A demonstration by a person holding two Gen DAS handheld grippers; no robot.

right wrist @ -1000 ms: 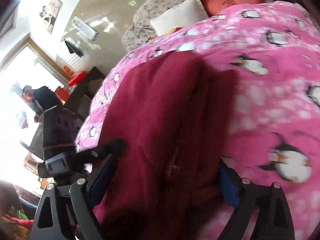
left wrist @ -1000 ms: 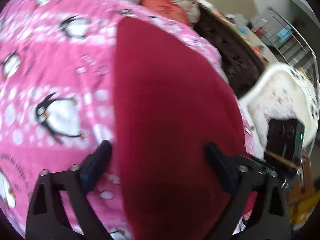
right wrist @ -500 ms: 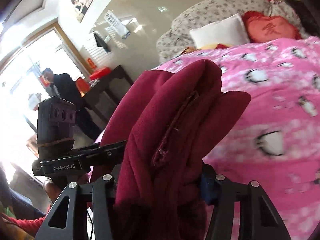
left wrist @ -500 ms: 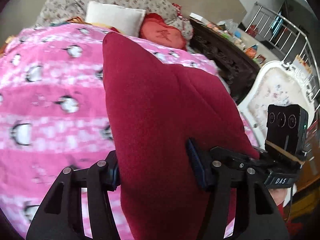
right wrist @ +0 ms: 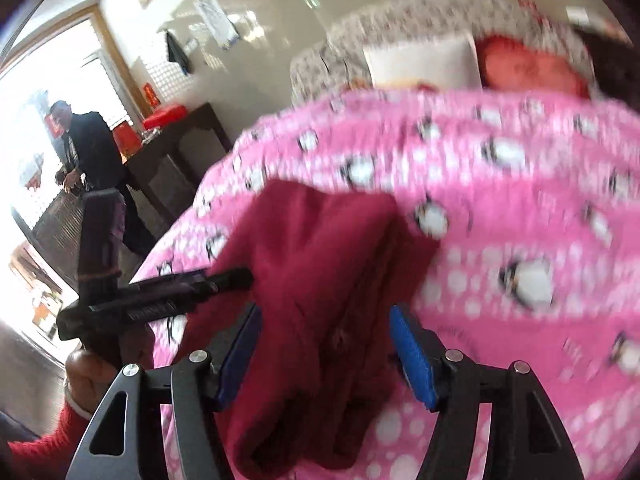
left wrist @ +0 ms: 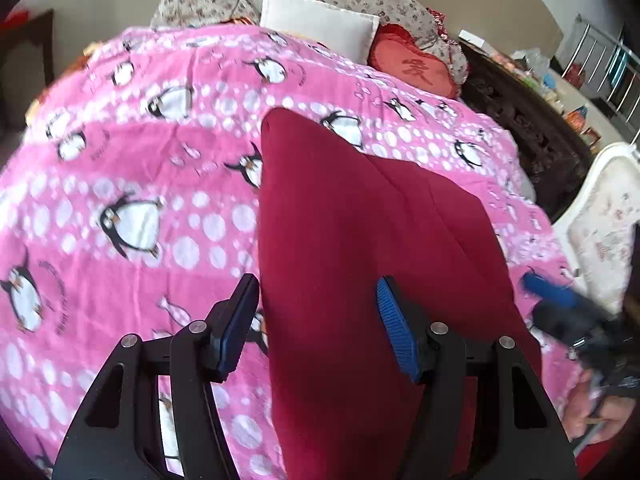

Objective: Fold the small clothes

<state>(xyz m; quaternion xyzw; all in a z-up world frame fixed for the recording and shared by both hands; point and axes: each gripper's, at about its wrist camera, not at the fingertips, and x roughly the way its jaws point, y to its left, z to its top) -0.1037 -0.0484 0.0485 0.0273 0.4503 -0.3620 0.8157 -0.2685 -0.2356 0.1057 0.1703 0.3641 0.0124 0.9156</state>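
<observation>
A dark red garment (left wrist: 360, 248) lies folded lengthwise on the pink penguin blanket (left wrist: 132, 160). My left gripper (left wrist: 316, 292) straddles its near end. The jaws are opening, with the cloth between the blue pads (left wrist: 394, 332) and the left pad just off the cloth's edge. In the right wrist view the same garment (right wrist: 320, 264) is bunched in thick folds. My right gripper (right wrist: 324, 320) is around that bunch and its jaws are opening too, pads off the cloth. The left gripper (right wrist: 224, 280) reaches in from the left, held by a hand (right wrist: 88, 372).
At the bed's head lie a white pillow (left wrist: 320, 20) and a red heart cushion (left wrist: 416, 68). A dark carved cabinet (left wrist: 532, 128) and a white chair (left wrist: 600, 224) stand to the right. A person in dark clothes (right wrist: 92, 152) stands near a dark table (right wrist: 180, 140) by the window.
Half a second ago both grippers were shut on the red garment and held it raised. Now both have widened, and the garment rests lower on the blanket.
</observation>
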